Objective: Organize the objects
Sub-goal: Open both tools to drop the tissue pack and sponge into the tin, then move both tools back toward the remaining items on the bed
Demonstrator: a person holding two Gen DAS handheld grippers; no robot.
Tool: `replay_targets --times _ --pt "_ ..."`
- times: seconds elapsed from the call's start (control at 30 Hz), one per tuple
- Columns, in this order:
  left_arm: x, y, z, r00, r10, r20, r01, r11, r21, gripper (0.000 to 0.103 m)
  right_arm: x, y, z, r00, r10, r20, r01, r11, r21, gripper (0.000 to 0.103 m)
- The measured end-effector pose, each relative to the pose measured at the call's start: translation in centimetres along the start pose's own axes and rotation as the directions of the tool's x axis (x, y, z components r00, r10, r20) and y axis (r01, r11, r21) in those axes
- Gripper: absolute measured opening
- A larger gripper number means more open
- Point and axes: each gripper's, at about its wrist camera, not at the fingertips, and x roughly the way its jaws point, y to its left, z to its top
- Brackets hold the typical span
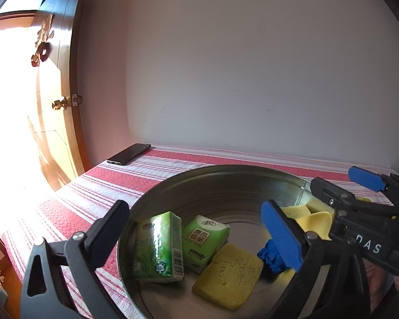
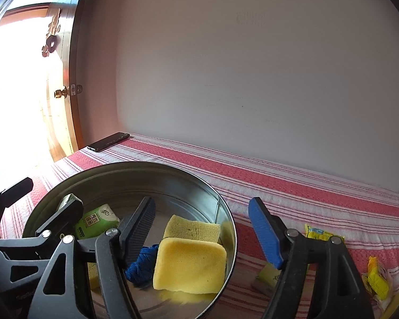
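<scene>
A round metal basin [image 1: 226, 175] [image 2: 135, 166] sits on the red striped tablecloth. Inside lie two green tissue packs [image 1: 159, 247] [image 1: 204, 239], yellow sponges [image 1: 228, 276] [image 2: 191, 265] [image 2: 191, 228] and a blue cloth bundle [image 1: 272, 259] [image 2: 141, 265]. My left gripper [image 1: 196, 236] is open over the basin, holding nothing. My right gripper [image 2: 202, 234] is open, straddling the basin's right rim, empty; it shows in the left wrist view [image 1: 316, 194] above a sponge.
A black phone [image 1: 129, 154] [image 2: 107, 141] lies at the table's far left corner. Yellow packets [image 2: 321, 235] [image 2: 377, 281] and a pale yellow pack [image 2: 268, 277] lie on the cloth right of the basin. A wooden door [image 1: 58, 93] stands left; a wall stands behind.
</scene>
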Motion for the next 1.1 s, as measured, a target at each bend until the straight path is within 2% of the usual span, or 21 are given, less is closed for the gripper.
replay_targets --times 0.37,0.5,0.67,0.83,1.0,1.1 --pt "-1.0 0.1 0.1 0.999 -0.038 0.018 0.039 0.999 -0.033 0.103 -1.4 -1.2 -0.4 1.000 0.006 0.013 -0.006 1.000 0.014 0.074" --pt "-1.8 -0.8 0.0 0.995 -0.092 0.025 0.093 0.995 -0.043 0.103 -3.1 -3.2 -1.2 0.999 -0.048 0.020 0.048 0.999 0.009 0.074" --pt "-2.8 -3.3 0.0 0.984 -0.170 0.045 0.172 0.984 -0.037 0.103 -6.9 -9.0 -3.0 0.985 -0.166 0.037 0.164 0.985 0.054 0.074" --pt "-3.3 -8.0 -0.7 0.962 -0.273 0.025 0.273 0.962 0.018 0.103 -10.1 -15.6 -5.3 0.957 -0.289 0.002 0.287 0.952 0.108 0.075" --pt "-3.8 -14.1 -1.4 0.919 -0.394 -0.012 0.393 0.915 0.095 0.103 -13.2 -20.8 -7.9 0.935 -0.354 -0.037 0.355 0.921 0.162 0.075" --pt "-3.6 -17.6 -1.5 0.896 -0.441 -0.046 0.443 0.887 0.127 0.103 -14.2 -22.7 -9.1 0.926 -0.370 -0.071 0.376 0.911 0.166 0.075"
